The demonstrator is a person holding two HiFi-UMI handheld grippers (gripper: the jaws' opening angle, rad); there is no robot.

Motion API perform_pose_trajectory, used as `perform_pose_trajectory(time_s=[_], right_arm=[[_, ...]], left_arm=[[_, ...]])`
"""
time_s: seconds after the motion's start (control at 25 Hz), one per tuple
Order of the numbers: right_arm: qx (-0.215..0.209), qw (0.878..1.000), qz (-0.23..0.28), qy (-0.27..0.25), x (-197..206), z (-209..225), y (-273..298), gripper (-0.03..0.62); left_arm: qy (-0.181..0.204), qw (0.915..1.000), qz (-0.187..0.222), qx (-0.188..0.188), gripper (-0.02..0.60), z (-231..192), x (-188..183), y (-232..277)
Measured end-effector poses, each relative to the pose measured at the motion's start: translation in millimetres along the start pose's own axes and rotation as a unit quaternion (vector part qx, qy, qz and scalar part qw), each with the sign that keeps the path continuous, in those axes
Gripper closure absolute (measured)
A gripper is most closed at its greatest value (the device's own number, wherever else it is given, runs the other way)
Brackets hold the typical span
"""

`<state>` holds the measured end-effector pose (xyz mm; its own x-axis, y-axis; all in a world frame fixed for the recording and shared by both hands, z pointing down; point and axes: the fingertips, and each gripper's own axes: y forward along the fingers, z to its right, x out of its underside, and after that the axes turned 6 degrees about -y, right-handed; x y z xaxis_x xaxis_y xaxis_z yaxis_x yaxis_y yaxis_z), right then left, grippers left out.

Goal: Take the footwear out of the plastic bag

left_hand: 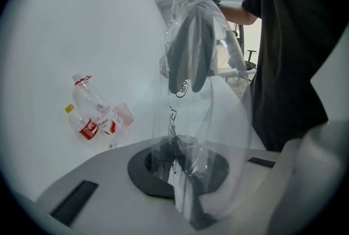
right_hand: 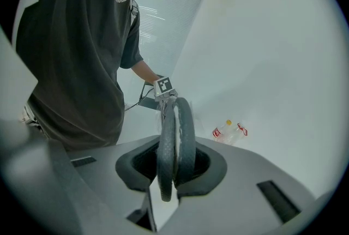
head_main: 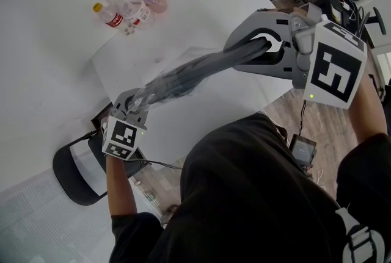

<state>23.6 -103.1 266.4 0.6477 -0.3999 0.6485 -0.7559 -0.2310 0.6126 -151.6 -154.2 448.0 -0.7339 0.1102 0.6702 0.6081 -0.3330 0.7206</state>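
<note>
Right tool (right_hand: 173,169) sits closest in its own view. It's clamped on one end of the footwear (right_hand: 175,136), a pair of dark grey slippers pressed flat against each other, with the jaws partway closed and squeezing the pair between them. From there the pair runs toward the lower left of the head view, held up off the table (head_main: 201,5), and its far half is inside the clear plastic bag (head_main: 160,88). Left tool (head_main: 135,104) has the other end of that bag. Its jaws are fully pinched on a bunch of film, and as far as I can tell there's nothing but plastic in them.

So imo the step in hand is the pull-apart, and it looks maybe halfway done. A few tips:
- Draw the two tools apart straight along the length of the slippers. At an angle the film will probably snag on the tips.
- The left pinch should be on film only. If it catches a slipper tip through the plastic, nothing slides.
- The right grip needs both slippers, since one could slip loose and ride along in the bag.

Bottles (head_main: 125,7) at the upper left are well apart from all this, so no worry there.
</note>
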Motion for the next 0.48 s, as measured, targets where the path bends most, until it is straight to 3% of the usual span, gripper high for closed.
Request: perform_pose_trajectory(time_s=[0.48], right_arm=[[0.004,1.000,0.001,0.001,0.3,-0.2,-2.7,0.514]], left_arm=[[-0.004,1.0000,0.000,-0.006,0.555,-3.7,4.7,-1.4]])
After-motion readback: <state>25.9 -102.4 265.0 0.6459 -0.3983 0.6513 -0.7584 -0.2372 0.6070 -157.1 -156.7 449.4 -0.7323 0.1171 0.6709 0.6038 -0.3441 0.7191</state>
